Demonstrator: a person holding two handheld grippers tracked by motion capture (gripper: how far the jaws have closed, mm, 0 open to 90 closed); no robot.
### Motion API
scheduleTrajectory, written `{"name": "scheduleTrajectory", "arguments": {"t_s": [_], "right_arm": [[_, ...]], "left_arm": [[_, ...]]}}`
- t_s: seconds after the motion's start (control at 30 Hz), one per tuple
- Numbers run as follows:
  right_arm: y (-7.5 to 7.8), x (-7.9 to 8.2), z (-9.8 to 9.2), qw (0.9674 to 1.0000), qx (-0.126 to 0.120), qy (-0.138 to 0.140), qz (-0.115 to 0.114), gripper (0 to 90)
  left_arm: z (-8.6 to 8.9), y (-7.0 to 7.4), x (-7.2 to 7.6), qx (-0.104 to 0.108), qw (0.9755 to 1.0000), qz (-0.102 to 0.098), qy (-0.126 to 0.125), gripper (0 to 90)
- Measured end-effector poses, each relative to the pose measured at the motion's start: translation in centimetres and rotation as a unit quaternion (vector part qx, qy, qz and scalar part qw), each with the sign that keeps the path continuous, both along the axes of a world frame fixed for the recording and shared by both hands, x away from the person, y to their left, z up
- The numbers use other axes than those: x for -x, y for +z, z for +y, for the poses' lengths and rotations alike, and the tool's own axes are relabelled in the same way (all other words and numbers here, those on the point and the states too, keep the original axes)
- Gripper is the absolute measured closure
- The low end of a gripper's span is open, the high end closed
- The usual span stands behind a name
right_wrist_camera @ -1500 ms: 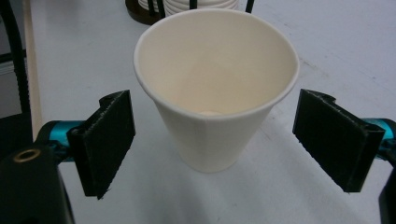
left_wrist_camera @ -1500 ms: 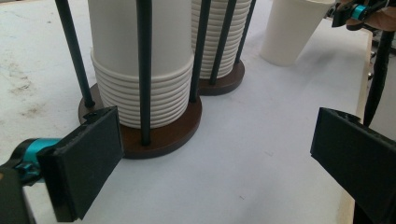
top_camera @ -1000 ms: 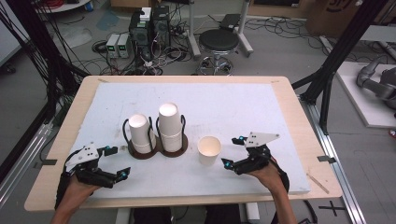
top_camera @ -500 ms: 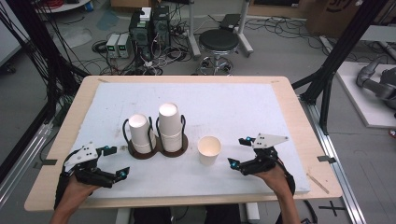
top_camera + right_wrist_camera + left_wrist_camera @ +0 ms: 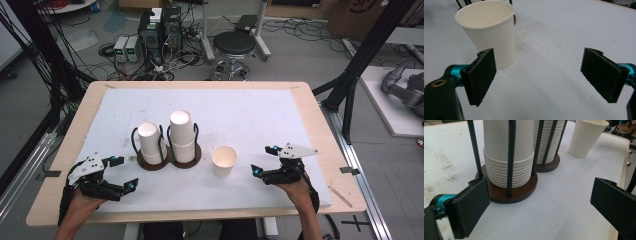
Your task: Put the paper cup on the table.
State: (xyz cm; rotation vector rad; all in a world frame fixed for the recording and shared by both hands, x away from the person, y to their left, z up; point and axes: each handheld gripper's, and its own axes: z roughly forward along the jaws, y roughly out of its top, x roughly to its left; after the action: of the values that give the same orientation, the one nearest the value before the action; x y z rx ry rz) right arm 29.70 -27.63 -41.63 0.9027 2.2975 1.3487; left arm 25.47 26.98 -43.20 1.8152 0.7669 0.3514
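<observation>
On the near edge of the counter (image 5: pixel 300 105), both grippers rest low with their jaws spread wide and nothing between them. The right gripper (image 5: pixel 264 160) sits at the person's right, its jaws pointing toward the single paper cup (image 5: pixel 224 160); in the right gripper view that cup (image 5: pixel 488 30) stands just beyond the left-hand pad, near it but apart, and the white sheet shows bare between the two pads. The left gripper (image 5: pixel 122 172) lies at the near left corner, its jaws gaping as well; in the left gripper view the pads frame the brown base of the cup holder (image 5: pixel 509 195) without touching it.

Counted out: two grippers, one loose cup, two stacks of cups, and one holder with two round brown bases joined side by side, each ringed by thin black upright rods. The shorter stack (image 5: pixel 150 142) sits in the left base, the taller stack (image 5: pixel 182 135) in the right; both stacks are upside down, bottoms up, with many nested rims showing as ridges low down.

The loose cup is plain white paper, upright, mouth open, tapering toward its foot, empty inside as far as the views show. It stands on the white sheet just to the right of the holder, between the holder and the right gripper.
</observation>
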Motion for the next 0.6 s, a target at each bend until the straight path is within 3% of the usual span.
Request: {"name": "scheduleTrajectory", "arguments": {"t_s": [0.43, 0.6], "right_arm": [[-1.0, 0.0, -0.4, 0.9983, 0.003, -0.059, -0.002, 13.6], [-1.2, 0.0, -0.5, 0.9982, -0.007, -0.059, 0.003, 13.7]], "left_arm": [[0.0, -0.4, 0.0, -0.007, 0.9989, -0.003, 0.046, 2.3], [0.1, -0.7, 0.0, -0.009, 0.9981, -0.001, 0.060, 2.3]]}}
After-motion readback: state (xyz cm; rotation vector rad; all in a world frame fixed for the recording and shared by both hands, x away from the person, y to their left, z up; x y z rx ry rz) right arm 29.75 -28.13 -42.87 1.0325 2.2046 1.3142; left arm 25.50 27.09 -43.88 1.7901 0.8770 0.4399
